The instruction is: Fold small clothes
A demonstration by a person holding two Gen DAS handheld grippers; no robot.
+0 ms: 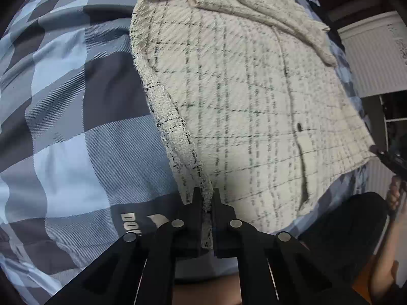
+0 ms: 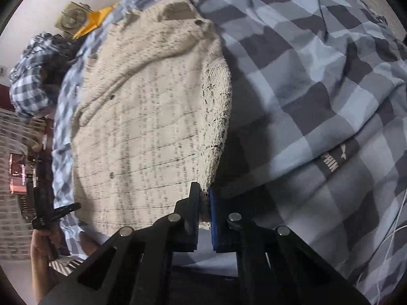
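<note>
**Both hem corners pinched, fold ready to be carried over**

The cream tweed jacket [image 1: 241, 101] is spread on the checked duvet [image 1: 76, 114], collar end far from both cameras, hem end nearest. The left gripper [image 1: 206, 198] is clenched on one bottom corner of the jacket, fabric seen wedged between its jaws. The right gripper [image 2: 203, 193] is clamped on the opposite bottom corner, a frayed tip of cloth trapped between the black pad and the blue pad.

By the look of it, the hem is about to be taken up toward the collar. For a clean fold, both corners are best lifted together and kept level, the hem held taut between them so no sag forms in the middle. The grips look shallow, so a slow carry is advised; a jerk could pull the loose weave free. The corners should be laid squarely on the shoulders before anything is let go.

The jacket is seen as off-white bouclé crossed by thin dark check lines, with fringed, fraying edges. Small dark buttons [image 2: 111, 175] run down the front. One sleeve [image 1: 267, 7] is already folded across the upper body.
</note>
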